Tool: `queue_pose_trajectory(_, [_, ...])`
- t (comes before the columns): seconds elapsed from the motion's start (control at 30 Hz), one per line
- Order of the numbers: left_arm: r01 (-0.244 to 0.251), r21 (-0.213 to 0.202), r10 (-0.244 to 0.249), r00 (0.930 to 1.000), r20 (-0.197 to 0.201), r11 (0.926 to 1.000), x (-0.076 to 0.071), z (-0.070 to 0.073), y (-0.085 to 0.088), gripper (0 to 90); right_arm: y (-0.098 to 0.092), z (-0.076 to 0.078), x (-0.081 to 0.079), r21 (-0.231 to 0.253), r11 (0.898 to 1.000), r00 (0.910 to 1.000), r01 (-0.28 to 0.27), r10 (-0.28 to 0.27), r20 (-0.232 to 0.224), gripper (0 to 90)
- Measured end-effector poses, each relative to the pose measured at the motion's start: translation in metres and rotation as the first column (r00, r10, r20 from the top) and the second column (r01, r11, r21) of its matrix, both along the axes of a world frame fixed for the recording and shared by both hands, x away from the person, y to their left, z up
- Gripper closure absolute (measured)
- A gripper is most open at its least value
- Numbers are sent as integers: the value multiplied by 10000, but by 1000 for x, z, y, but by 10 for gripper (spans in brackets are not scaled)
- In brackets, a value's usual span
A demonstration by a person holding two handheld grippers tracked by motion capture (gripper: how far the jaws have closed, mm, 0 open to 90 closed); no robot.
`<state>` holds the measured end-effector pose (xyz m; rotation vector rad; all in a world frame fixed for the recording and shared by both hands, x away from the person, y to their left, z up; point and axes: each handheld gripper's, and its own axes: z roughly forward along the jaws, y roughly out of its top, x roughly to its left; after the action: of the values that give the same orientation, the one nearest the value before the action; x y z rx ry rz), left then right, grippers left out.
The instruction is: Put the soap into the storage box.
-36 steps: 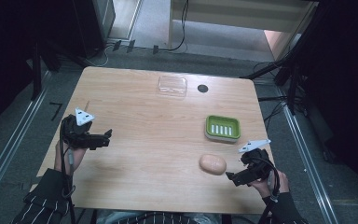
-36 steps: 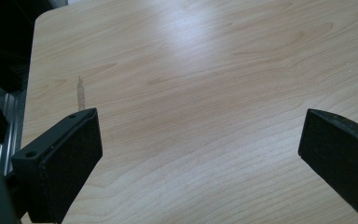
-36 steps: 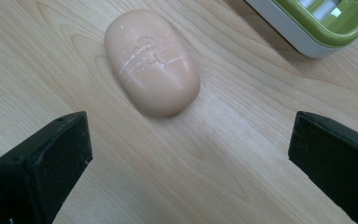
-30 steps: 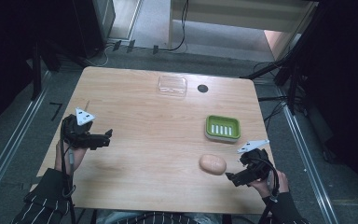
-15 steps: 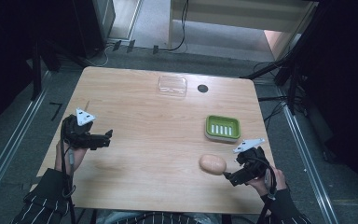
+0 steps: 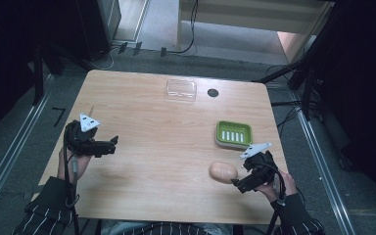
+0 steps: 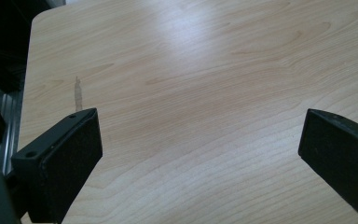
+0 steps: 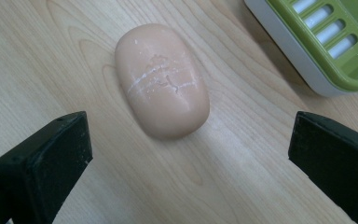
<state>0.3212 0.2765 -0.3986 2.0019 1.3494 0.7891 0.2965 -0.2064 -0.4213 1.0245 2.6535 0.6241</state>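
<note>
A peach oval bar of soap [image 6: 223, 171] [image 8: 161, 80] lies flat on the wooden table [image 6: 166, 132], its top scuffed with white marks. A green slotted soap dish [image 6: 233, 133] [image 8: 328, 35] on a grey base sits just behind it. My right gripper [image 6: 238, 181] [image 8: 189, 163] is open, right of the soap, its jaws wide apart and pointing at it without touching. My left gripper [image 6: 111, 145] [image 7: 200, 158] is open over bare wood near the table's left edge, nothing between its jaws.
A clear plastic lid or tray [image 6: 181, 89] rests at the table's far middle, with a small black round spot [image 6: 213, 92] beside it. Dark floor, rails and cables surround the table. A faint scratch [image 7: 78, 92] marks the wood ahead of the left gripper.
My right gripper has edged slightly toward the soap. The left gripper and all objects stayed in place.
</note>
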Motion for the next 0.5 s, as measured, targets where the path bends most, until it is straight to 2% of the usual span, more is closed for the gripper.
queue_pose_trajectory(0.23, [8, 53, -8, 10000, -40, 10000, 0, 0, -1, 1, 6, -1, 6, -95, 9996, 9996, -284, 284, -1, 0])
queue_pose_trajectory(0.47, [-12, 27, 12, 10000, -18, 10000, 1, 0, -1, 1, 12, -4, 18, -35, 9980, 9977, -627, 626, -252, 0])
queue_pose_trajectory(0.5, [-26, 13, 26, 10000, 17, 10000, 1, 0, -1, 1, 13, -5, 20, -182, 9976, 9975, -670, 666, -216, 0])
